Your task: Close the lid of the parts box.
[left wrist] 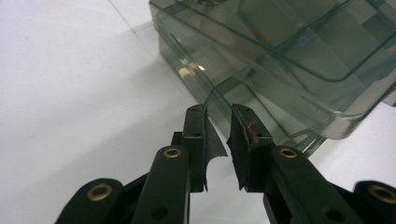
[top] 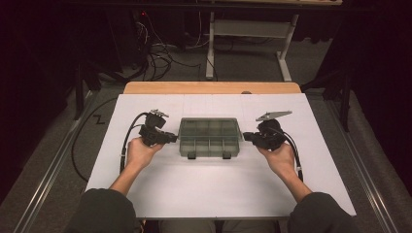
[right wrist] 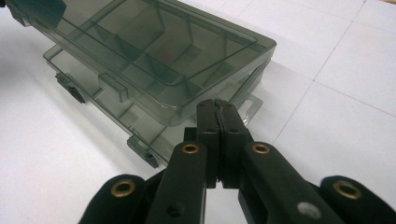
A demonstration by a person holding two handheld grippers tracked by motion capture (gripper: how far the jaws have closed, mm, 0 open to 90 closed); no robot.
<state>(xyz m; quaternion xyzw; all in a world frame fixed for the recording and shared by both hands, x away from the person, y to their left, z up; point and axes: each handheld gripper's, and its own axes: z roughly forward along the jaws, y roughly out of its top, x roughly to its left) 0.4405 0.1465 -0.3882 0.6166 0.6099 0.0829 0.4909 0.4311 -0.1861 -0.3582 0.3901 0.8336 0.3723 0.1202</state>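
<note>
a smoke-grey transparent compartment box (top: 209,137) sits near the middle of the white counter (top: 160,184), with its two latches (top: 191,155) facing the person. internal dividers are visible through the clear lid (right wrist: 154,51). in the right gripper view the lid stands slightly raised above the base tray (right wrist: 135,126), and two latch tabs project from the base's near edge.

the left gripper (top: 167,138) is held in the person's left hand (top: 138,153) at the box's left end, jaws pointing level toward it. in the left gripper view (left wrist: 218,126) the jaws stand a narrow gap apart, with nothing between the pads; the tips sit just beside the box's lower edge, and whether they touch it cannot be told. the pad (left wrist: 243,140) on one jaw shows worn, torn edges.

the right gripper (top: 248,137) is held in the right hand (top: 279,158) at the box's right end, also pointing level toward it. in the right gripper view (right wrist: 218,109) the jaws are pressed together, pad against pad, holding nothing. the tips sit just at the corner of the base, beside a small flat lug (right wrist: 250,105) that projects from the box's end.

a black cable (top: 127,138) trails from the left gripper, and a grey three-cornered plate (top: 273,115) sits on top of the right gripper.
</note>
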